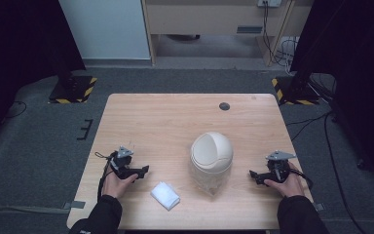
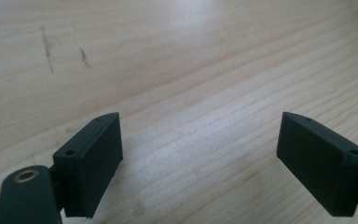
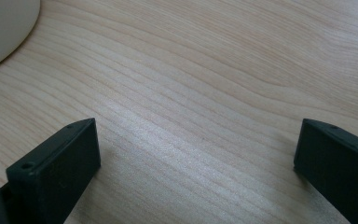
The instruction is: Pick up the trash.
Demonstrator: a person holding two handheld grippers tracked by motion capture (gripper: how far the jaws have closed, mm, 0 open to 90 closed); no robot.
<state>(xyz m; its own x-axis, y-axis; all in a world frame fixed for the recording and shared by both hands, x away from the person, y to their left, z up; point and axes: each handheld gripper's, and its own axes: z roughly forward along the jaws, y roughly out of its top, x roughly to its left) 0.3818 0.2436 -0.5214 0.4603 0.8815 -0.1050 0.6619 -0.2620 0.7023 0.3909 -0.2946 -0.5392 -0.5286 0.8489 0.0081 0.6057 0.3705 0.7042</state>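
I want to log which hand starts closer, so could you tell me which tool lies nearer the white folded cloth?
The left tool: the cloth lies just beside it, whereas the right tool sits beyond the domed bin.

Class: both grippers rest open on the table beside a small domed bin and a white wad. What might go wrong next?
1. The white wad lies near the table front edge; a nudge from the left gripper might push it off.
2. The domed bin looks light, so the right gripper may tip it.
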